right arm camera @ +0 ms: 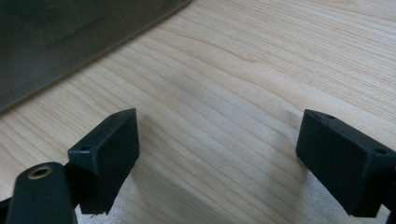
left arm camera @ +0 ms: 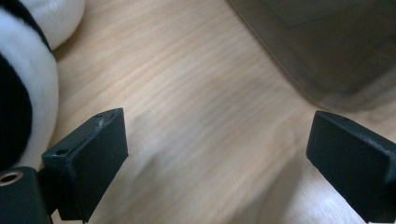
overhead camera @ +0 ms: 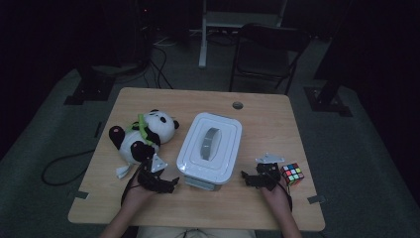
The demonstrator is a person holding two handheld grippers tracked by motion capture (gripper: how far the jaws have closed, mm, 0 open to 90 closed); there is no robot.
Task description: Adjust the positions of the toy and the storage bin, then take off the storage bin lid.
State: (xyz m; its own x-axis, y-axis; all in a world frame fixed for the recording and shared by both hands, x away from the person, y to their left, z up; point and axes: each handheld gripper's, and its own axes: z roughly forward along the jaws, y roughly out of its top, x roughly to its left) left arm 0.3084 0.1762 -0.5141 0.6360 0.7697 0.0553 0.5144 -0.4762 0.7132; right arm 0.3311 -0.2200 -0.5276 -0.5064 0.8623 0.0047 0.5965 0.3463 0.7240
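A white lidded box [overhead camera: 210, 146] with a grey handle stands in the middle of the wooden table [overhead camera: 257, 119]. A panda plush toy [overhead camera: 141, 136] lies to its left, and its fur [left arm camera: 18, 84] fills the left edge of the left gripper view. A Rubik's cube [overhead camera: 292, 174] sits at the right. My left gripper [overhead camera: 168, 185] rests open on the table just below the panda, left of the box's near corner [left arm camera: 327, 42]. My right gripper [overhead camera: 247, 178] is open too, between the box [right arm camera: 70, 32] and the cube. Bare wood lies between both pairs of jaws.
A dark chair [overhead camera: 265, 52] and a white stand [overhead camera: 204, 34] are on the floor behind the table. Cables [overhead camera: 64, 163] trail on the floor at the left. A round grommet hole [overhead camera: 237, 105] is near the table's far edge.
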